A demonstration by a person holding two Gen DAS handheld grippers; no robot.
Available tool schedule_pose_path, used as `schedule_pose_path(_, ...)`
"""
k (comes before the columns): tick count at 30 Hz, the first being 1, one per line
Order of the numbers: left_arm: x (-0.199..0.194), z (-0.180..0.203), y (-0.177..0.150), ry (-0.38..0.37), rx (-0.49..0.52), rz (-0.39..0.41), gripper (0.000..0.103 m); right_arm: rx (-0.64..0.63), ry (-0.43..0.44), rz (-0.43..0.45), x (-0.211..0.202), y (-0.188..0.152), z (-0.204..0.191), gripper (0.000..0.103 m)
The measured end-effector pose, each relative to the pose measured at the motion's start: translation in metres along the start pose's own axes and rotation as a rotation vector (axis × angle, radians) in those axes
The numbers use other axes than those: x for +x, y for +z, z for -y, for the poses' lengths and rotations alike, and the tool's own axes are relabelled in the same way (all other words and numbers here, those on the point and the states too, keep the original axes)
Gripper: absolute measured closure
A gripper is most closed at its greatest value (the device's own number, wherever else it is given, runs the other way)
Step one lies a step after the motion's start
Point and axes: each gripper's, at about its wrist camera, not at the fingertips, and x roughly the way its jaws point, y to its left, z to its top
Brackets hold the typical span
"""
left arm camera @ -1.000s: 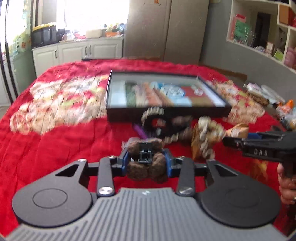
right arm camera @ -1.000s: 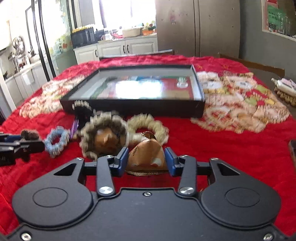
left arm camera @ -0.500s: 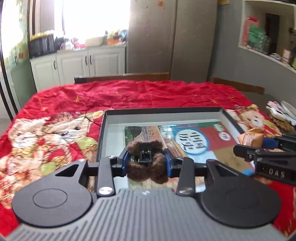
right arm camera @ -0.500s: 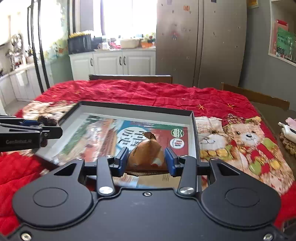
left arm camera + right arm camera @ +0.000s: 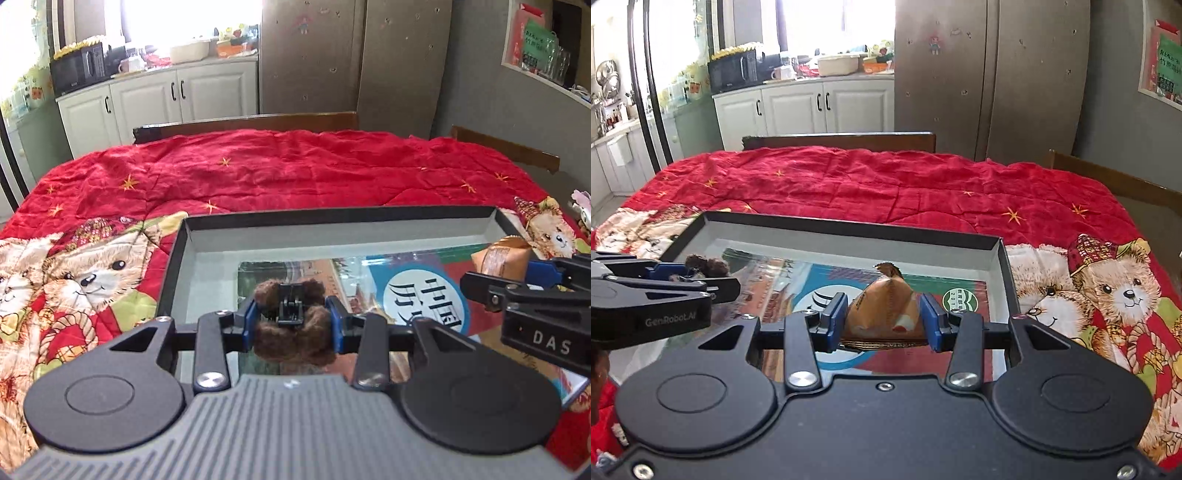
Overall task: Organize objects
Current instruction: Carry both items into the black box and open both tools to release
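Left gripper (image 5: 293, 326): blue pads clamped on a fuzzy brown hair clip with black plastic clasp (image 5: 293, 325), held above a shallow black-rimmed tray with printed lining (image 5: 332, 218). Right gripper (image 5: 884, 319): pads clamped on a tan pyramid-shaped wrapped packet (image 5: 882, 306), also over the tray. Tray rests on a red quilted bear-print cloth (image 5: 258, 173).

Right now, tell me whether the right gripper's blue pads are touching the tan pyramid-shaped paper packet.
Touching. The right wrist view shows the packet wedged between both blue pads of the right gripper, no gap either side.
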Motion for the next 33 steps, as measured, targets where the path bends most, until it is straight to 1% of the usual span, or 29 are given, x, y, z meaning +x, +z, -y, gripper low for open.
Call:
schedule_pose_path(7,0.009,-0.003,-0.003,0.013,0.001,-0.018,0.057,-0.032,-0.003,-0.037,0.018,-0.003,-0.006,0.062)
schedule_pose_path(8,0.009,-0.003,-0.003,0.013,0.001,-0.018,0.053,-0.031,-0.002,-0.041,0.020,-0.003,-0.007,0.062)
schedule_pose_path(11,0.009,-0.002,-0.004,0.016,0.003,-0.013,0.048,-0.019,-0.003,-0.056,0.024,-0.003,-0.006,0.061)
schedule_pose_path(12,0.009,-0.001,-0.004,0.017,0.006,-0.011,0.043,-0.018,-0.004,-0.061,0.026,-0.004,-0.006,0.061)
schedule_pose_path(15,0.007,0.001,-0.004,0.020,0.016,-0.004,0.036,-0.024,-0.012,-0.064,0.026,-0.005,-0.006,0.056)
schedule_pose_path(16,0.006,0.001,-0.004,0.019,0.015,-0.003,0.034,-0.028,-0.015,-0.066,0.026,-0.005,-0.006,0.051)
schedule_pose_path(17,0.006,0.001,-0.004,0.018,0.011,-0.001,0.031,-0.029,-0.015,-0.065,0.026,-0.006,-0.006,0.045)
schedule_pose_path(18,0.004,0.001,-0.003,0.018,0.009,0.004,0.027,-0.030,-0.016,-0.061,0.025,-0.006,-0.007,0.042)
schedule_pose_path(20,-0.001,0.002,-0.002,0.023,0.009,0.022,0.022,-0.032,-0.017,-0.051,0.023,-0.006,-0.006,0.035)
schedule_pose_path(24,-0.017,0.004,0.000,0.041,0.015,0.069,0.016,-0.029,-0.006,-0.033,0.013,-0.005,-0.007,0.034)
schedule_pose_path(29,-0.041,0.002,0.000,0.057,0.008,0.107,0.014,-0.020,0.008,-0.010,-0.008,-0.004,-0.005,0.034)
schedule_pose_path(33,-0.061,-0.002,-0.004,0.056,0.001,0.121,0.013,-0.034,0.018,0.001,-0.030,-0.008,-0.008,0.034)
